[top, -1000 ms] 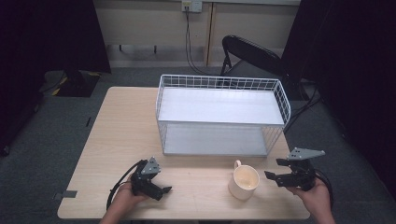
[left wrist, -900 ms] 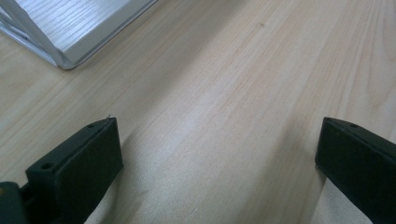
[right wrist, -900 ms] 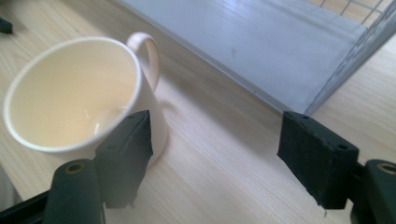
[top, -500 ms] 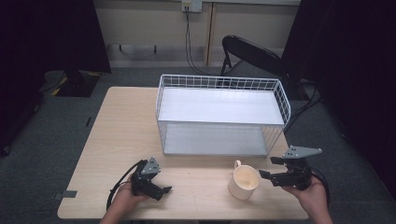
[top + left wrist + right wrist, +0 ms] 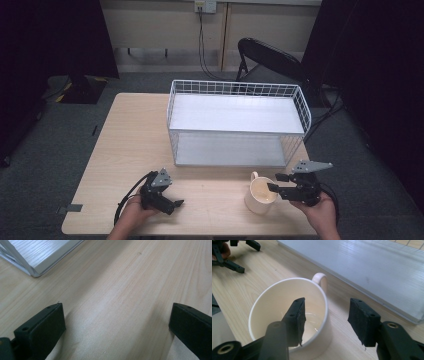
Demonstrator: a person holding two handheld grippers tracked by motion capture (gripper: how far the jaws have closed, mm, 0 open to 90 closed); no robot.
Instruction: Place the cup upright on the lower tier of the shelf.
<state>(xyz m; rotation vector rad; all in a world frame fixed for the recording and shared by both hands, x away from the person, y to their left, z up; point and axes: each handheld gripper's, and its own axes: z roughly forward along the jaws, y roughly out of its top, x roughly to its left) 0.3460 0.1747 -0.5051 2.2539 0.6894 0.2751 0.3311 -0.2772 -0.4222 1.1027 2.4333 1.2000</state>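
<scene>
A cream mug [image 5: 259, 196] stands upright on the wooden table [image 5: 130, 135], in front of the white wire basket [image 5: 237, 120]. Its handle [image 5: 320, 280] points toward the basket. My right gripper [image 5: 276, 183] is open and straddles the mug's right wall [image 5: 322, 315]: one jaw hangs inside the mug, the other outside, neither pressing on it. My left gripper [image 5: 176, 204] rests open near the table's front left with bare wood between its jaws. In the left gripper view, the basket's corner [image 5: 37, 262] shows at upper left.
The wire basket holds a white board as a floor and a second white shelf on top. A black folding chair [image 5: 270, 57] stands behind the table. Cables [image 5: 127, 197] trail from both grippers. The left half of the table is bare wood.
My right gripper has moved left toward the mug, and one jaw now hangs over its rim. The left gripper and the mug have stayed in place.
</scene>
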